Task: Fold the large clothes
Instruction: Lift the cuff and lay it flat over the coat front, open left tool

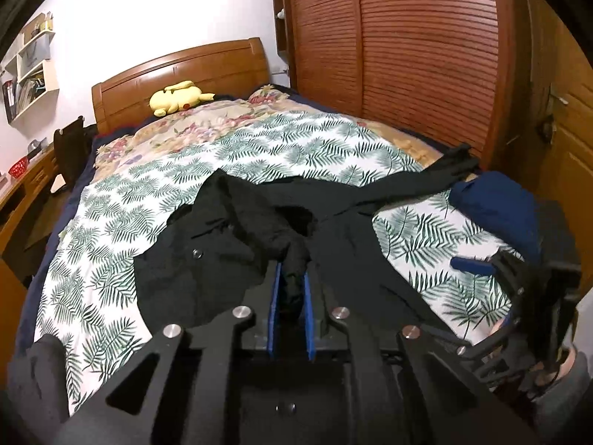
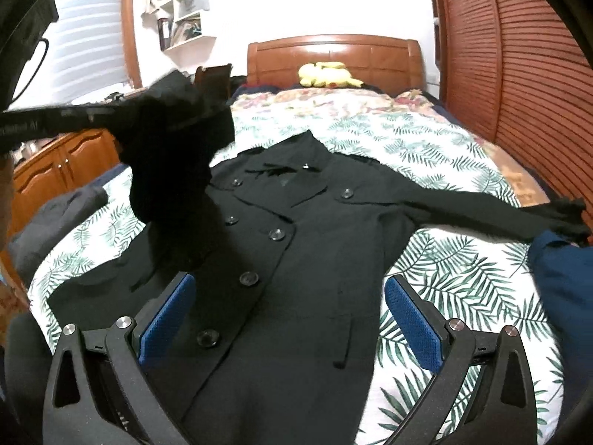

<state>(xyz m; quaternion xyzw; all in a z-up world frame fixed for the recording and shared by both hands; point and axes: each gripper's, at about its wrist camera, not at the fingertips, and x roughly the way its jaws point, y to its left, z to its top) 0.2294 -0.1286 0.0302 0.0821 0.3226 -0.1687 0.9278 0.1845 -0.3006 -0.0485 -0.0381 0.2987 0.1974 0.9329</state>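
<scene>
A black double-breasted coat (image 2: 296, 222) lies face up on the leaf-print bedspread (image 2: 444, 278), its right sleeve (image 2: 500, 211) stretched out flat. My left gripper (image 1: 292, 278) is shut on the bunched end of the other sleeve (image 1: 292, 256), held up above the coat's chest. From the right wrist view that raised sleeve (image 2: 166, 170) hangs from the left gripper's dark body at the upper left. My right gripper (image 2: 289, 282) stands wide open over the coat's lower front, with nothing between its blue pads (image 2: 415, 326). One of its blue fingers (image 1: 470, 265) shows at the right edge of the left wrist view.
A folded navy garment (image 1: 496, 204) lies at the bed's right edge and a grey one (image 2: 55, 215) at the left. A yellow plush toy (image 1: 178, 98) sits by the wooden headboard (image 1: 185, 70). A slatted wardrobe (image 1: 407, 55) stands close on the right, a wooden desk (image 1: 22, 193) on the left.
</scene>
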